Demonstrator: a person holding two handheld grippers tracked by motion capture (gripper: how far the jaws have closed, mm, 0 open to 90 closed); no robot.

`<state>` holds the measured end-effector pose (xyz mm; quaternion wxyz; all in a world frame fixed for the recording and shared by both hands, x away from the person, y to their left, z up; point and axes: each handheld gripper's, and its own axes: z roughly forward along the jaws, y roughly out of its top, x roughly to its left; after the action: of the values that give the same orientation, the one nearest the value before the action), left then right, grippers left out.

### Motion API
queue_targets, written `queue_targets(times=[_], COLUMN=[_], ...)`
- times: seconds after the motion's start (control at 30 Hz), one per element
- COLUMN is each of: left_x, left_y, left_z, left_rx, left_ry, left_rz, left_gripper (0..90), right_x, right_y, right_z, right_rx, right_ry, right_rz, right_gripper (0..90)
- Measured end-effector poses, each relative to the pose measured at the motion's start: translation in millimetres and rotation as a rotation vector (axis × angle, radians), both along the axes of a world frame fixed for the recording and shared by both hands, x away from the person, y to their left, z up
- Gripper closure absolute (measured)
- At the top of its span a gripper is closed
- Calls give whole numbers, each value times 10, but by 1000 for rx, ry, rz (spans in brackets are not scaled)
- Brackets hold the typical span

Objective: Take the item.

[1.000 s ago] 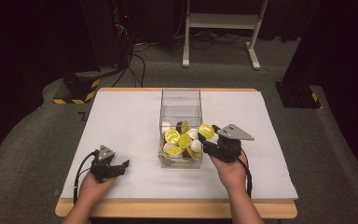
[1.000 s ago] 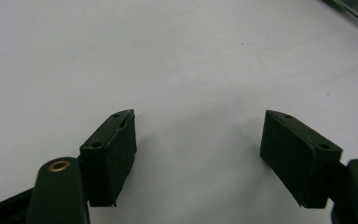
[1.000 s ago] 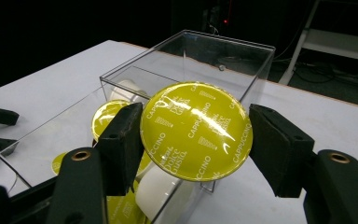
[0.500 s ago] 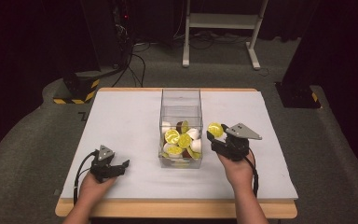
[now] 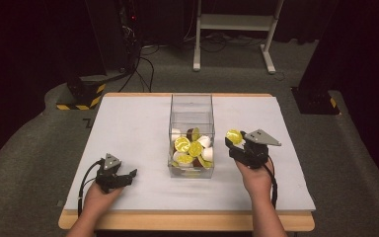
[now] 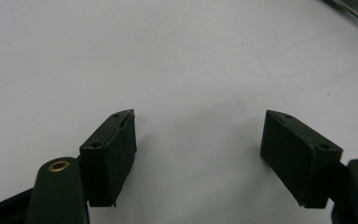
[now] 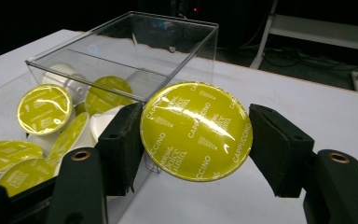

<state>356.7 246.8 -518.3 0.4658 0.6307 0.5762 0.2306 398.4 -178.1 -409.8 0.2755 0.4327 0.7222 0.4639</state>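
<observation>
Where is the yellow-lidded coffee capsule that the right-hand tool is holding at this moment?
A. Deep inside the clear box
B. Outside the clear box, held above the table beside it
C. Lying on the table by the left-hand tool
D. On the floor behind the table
B: the right gripper has its jaws clamped on the capsule, which sits beside the clear box, to its right in the high view, not among the capsules inside.

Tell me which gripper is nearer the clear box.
Right. The right gripper, shut on a yellow-lidded capsule, is just beside the clear box on its right. The left gripper rests open on the table, farther off to the box's left.
</observation>
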Motion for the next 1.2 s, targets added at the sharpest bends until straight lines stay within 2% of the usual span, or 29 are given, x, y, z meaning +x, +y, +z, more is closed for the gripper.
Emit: queue_targets(times=[0.47, 1.2], left_x=[0, 0], left_y=[0, 0], left_z=[0, 0], left_rx=[0, -1], left_ry=[1, 1], left_rz=[0, 0], left_gripper=[269, 269], right_x=[108, 290], right_y=[-205, -570], right_z=[-122, -455], right_rx=[-11, -45], right_ry=[21, 104], right_rz=[-64, -187], right_gripper=[385, 385])
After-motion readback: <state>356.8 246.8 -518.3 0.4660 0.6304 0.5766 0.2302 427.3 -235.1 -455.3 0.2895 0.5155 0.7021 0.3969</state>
